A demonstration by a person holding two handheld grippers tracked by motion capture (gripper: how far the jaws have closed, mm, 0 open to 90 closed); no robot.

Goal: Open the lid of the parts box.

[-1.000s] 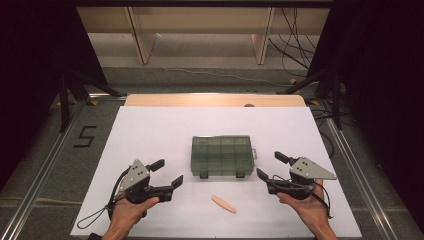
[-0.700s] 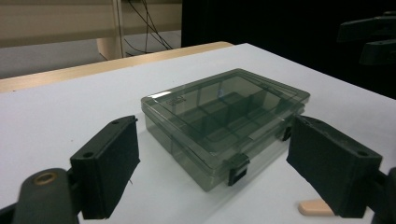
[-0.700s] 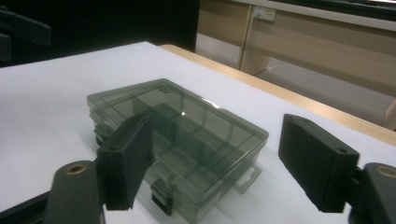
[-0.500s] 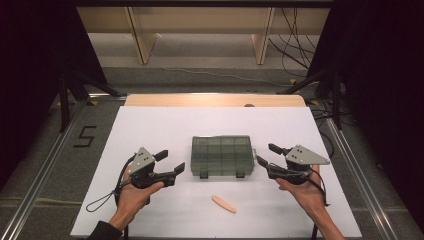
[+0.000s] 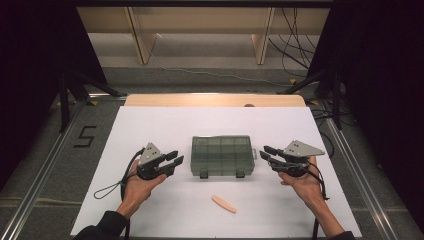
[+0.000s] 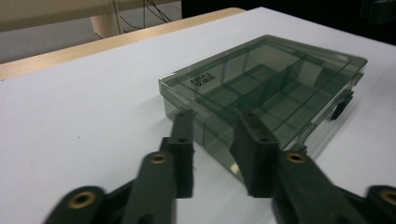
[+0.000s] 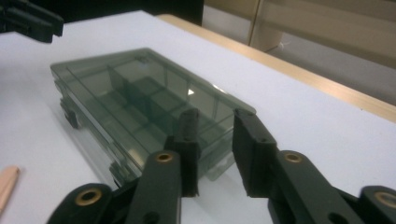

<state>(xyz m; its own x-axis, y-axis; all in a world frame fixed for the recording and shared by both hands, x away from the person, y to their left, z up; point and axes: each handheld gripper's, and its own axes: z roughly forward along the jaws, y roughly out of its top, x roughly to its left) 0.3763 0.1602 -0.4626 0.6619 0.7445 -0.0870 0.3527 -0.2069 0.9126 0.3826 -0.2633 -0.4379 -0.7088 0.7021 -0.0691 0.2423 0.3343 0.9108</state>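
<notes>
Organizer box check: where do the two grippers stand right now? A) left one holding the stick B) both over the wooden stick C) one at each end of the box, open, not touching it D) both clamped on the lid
C: the left gripper and right gripper flank the closed organizer box with jaws apart; the wooden stick lies untouched nearer the person.

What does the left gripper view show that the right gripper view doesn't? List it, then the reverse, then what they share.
Left gripper view: small printed lettering on a corner of the box lid, and the left claw, open.
Right gripper view: the tip of a tan stick lying on the table at the lower left, and the right claw, open.
Shared: the dark see-through compartment box, lid shut, on the white table with its wooden far edge. Each claw points at one end of the box.
</notes>
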